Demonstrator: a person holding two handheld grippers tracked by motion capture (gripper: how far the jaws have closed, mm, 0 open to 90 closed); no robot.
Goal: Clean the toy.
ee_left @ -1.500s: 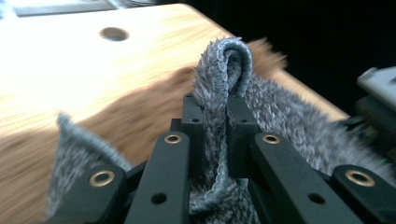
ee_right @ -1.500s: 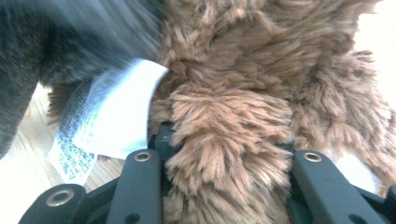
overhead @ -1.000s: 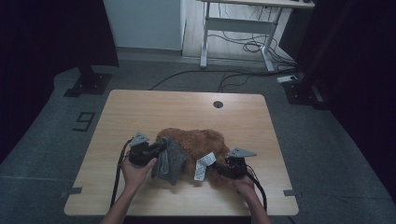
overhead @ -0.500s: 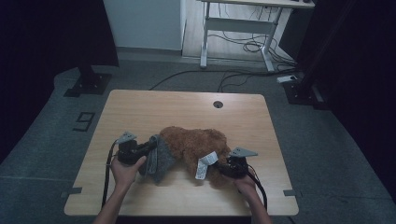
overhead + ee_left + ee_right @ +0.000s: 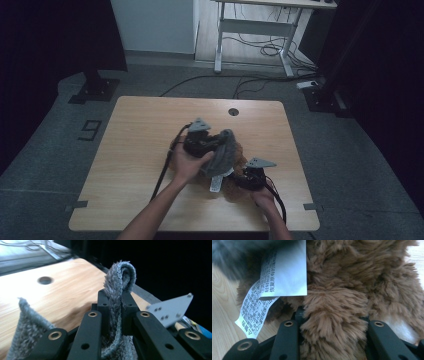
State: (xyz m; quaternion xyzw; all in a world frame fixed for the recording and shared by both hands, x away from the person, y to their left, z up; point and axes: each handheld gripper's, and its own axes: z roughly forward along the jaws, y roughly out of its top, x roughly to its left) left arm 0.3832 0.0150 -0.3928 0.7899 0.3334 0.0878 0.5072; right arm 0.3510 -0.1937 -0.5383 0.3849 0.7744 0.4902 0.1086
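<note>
A brown furry garment with a grey fleece lining lies bunched at the front middle of the wooden table. My left gripper is raised over it, shut on a fold of the grey lining, which loops up above its jaws. My right gripper rests low at the garment's near right edge, shut on a thick tuft of brown fur. Two white care labels hang beside that tuft and show under the lining.
A round cable hole sits near the table's far edge. Beyond the table stand a desk frame with floor cables, and black stand bases at left and right. The right gripper's grey plate is close to my left jaws.
My left hand has swung right and upward, carrying the grey lining over the brown fur. The right hand and its grip have stayed put.
</note>
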